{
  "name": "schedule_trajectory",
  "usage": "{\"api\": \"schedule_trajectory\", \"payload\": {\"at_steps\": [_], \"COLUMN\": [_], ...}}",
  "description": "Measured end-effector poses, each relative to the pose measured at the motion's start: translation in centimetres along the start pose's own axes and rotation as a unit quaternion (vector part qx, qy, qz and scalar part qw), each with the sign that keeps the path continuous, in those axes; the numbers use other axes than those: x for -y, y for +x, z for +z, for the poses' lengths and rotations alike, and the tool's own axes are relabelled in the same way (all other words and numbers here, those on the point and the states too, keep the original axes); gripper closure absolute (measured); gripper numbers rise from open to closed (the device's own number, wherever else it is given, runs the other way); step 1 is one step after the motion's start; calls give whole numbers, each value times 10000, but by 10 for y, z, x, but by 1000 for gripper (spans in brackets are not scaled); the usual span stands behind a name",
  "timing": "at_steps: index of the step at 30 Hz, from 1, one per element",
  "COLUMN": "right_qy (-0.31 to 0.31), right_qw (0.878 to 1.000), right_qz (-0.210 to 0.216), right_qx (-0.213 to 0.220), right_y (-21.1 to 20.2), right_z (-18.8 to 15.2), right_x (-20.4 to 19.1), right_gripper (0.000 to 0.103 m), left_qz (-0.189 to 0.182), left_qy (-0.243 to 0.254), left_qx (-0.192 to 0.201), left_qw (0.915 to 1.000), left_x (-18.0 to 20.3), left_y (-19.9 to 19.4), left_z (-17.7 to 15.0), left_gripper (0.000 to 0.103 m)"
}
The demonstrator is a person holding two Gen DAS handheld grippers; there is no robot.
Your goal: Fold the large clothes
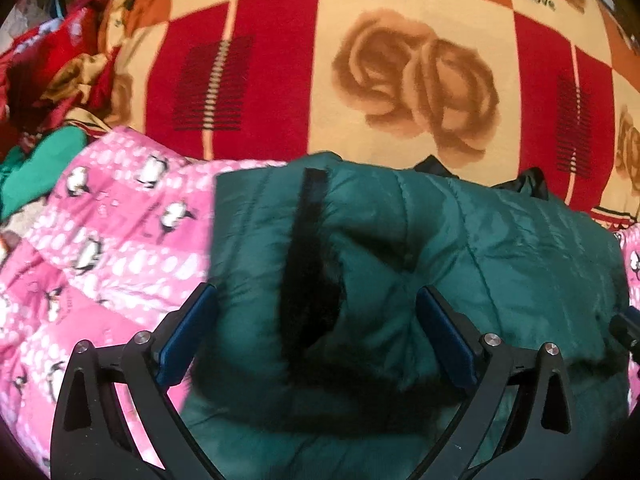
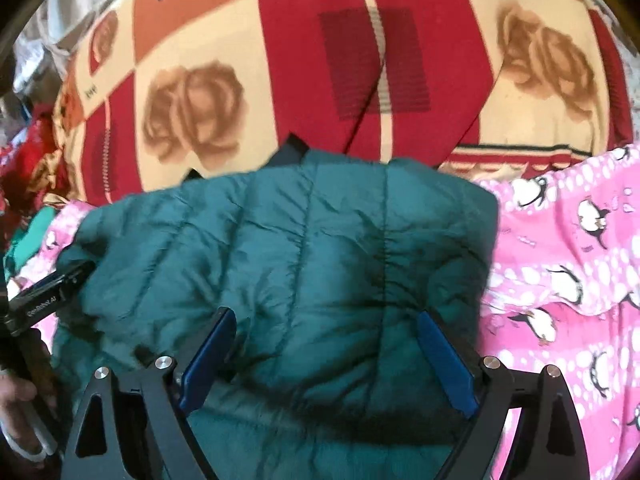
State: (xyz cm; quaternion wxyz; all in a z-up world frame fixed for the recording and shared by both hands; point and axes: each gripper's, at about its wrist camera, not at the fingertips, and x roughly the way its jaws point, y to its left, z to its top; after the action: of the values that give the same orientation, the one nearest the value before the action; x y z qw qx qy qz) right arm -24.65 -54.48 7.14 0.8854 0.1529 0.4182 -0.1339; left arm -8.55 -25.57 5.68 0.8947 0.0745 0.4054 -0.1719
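Observation:
A dark green quilted puffer jacket point(image 1: 460, 248) lies bunched on a pink penguin-print blanket point(image 1: 100, 240). It has a black fur trim strip point(image 1: 312, 264) running down its left part. My left gripper point(image 1: 316, 312) is open, its blue pads on either side of the jacket's fur-trimmed fold. In the right wrist view the jacket point(image 2: 288, 248) fills the middle. My right gripper point(image 2: 324, 344) is open, its pads straddling the jacket's near edge. The left gripper's body point(image 2: 44, 300) shows at the left edge there.
A red, orange and cream checked blanket with rose prints point(image 1: 400, 80) covers the bed beyond the jacket. A pile of red and green clothes point(image 1: 44, 92) lies at the far left. The pink penguin blanket point(image 2: 568, 264) extends to the right.

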Motion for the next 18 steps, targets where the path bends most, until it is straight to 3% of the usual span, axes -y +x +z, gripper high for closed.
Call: {"api": "schedule_trajectory", "payload": {"at_steps": [3, 18], "right_qy": [-51, -12], "right_qw": [9999, 9993], "right_qz": [5, -166], "right_qx": [89, -339], "right_y": [-20, -52], "right_z": [-9, -71], "right_x": [-2, 11], "right_gripper": [12, 12], "left_qz": [13, 56], "left_qy": [-14, 20], "left_qx": [72, 35], "left_qw": [10000, 10000], "left_x": [-10, -39], "left_y": [-19, -81], "left_z": [-5, -57], "left_gripper": [3, 3]}}
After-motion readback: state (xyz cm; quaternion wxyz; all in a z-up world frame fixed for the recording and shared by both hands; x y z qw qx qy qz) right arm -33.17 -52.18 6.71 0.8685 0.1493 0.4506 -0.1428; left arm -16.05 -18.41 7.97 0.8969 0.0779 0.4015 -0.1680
